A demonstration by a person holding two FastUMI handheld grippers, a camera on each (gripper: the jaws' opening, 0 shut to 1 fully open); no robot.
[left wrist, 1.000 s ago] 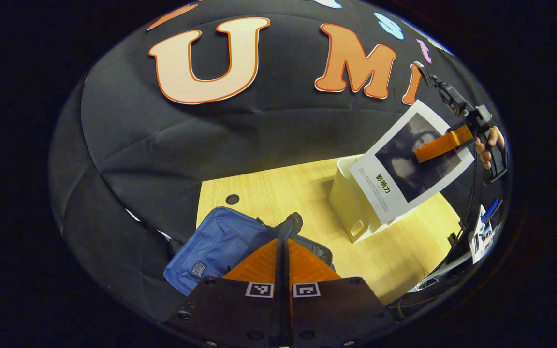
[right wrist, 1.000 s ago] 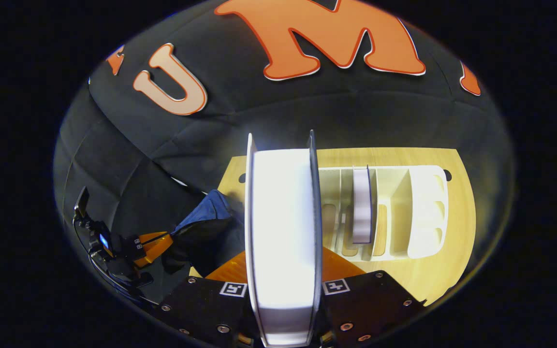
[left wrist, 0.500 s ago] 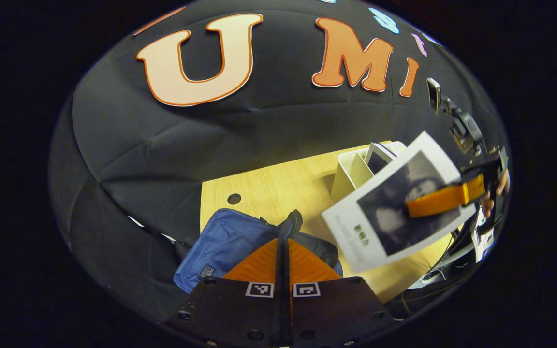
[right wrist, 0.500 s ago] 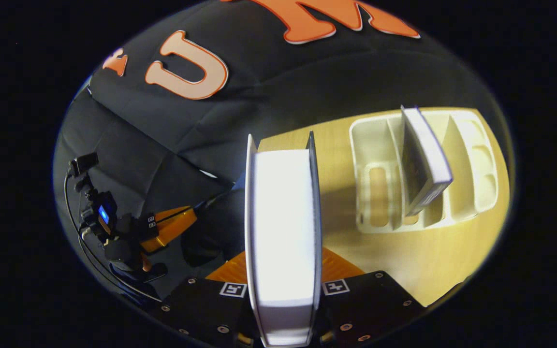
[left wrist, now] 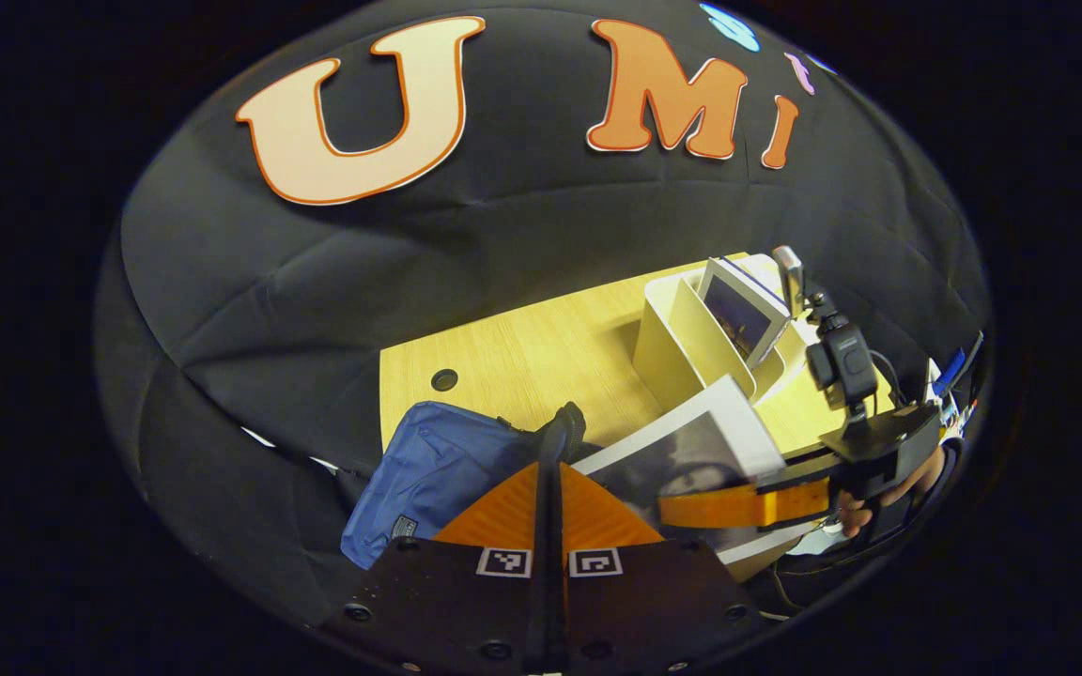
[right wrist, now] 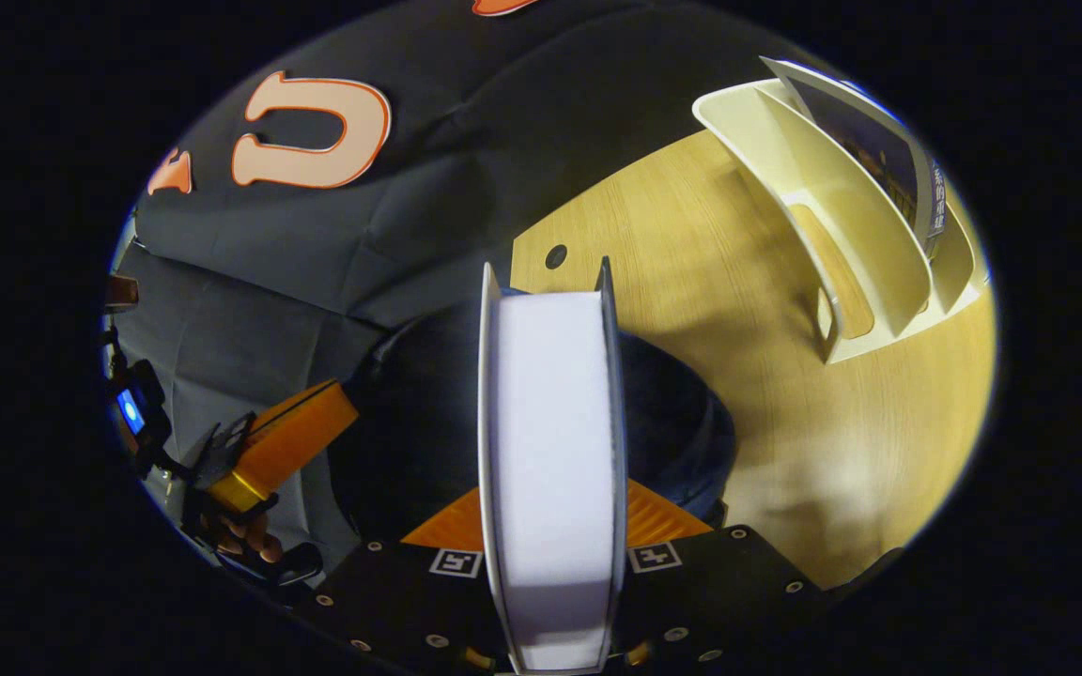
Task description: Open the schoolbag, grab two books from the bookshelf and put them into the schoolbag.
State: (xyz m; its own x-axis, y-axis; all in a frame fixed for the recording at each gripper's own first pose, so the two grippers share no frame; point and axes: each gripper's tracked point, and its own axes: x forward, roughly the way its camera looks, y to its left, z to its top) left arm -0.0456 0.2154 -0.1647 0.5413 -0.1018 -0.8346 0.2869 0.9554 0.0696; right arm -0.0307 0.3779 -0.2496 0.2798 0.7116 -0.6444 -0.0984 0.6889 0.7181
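We see a light wooden desk (left wrist: 522, 361) with a round hole (left wrist: 444, 380) near its back edge. Behind the desk hangs the black cloth wall (left wrist: 466, 253) of the booth, with soft folds in it.

We pick the blue schoolbag (left wrist: 428, 474) as our landmark. It lies on the desk, near the front edge. In the right gripper view its dark open mouth (right wrist: 682, 422) sits behind the held book.

The left gripper (left wrist: 548, 469) is right at the schoolbag. Its fingers are pressed together on a dark strap or flap of the bag (left wrist: 567, 430) and hold it up.

The right gripper (right wrist: 548, 526) is clamped on a thick book (right wrist: 548, 451); we see the white page edge between its two fingers. In the left gripper view this book (left wrist: 682, 460) has a grey picture on its cover and hangs just beside the schoolbag, over its open side. A hand (left wrist: 888, 493) holds that gripper.

Farther back from the schoolbag stands the cream bookshelf (left wrist: 682, 343) with slanted walls. A second book (left wrist: 738, 314) leans in one of its slots. In the right gripper view the bookshelf (right wrist: 842, 253) is well apart from the schoolbag, with bare desk (right wrist: 748, 310) between them.
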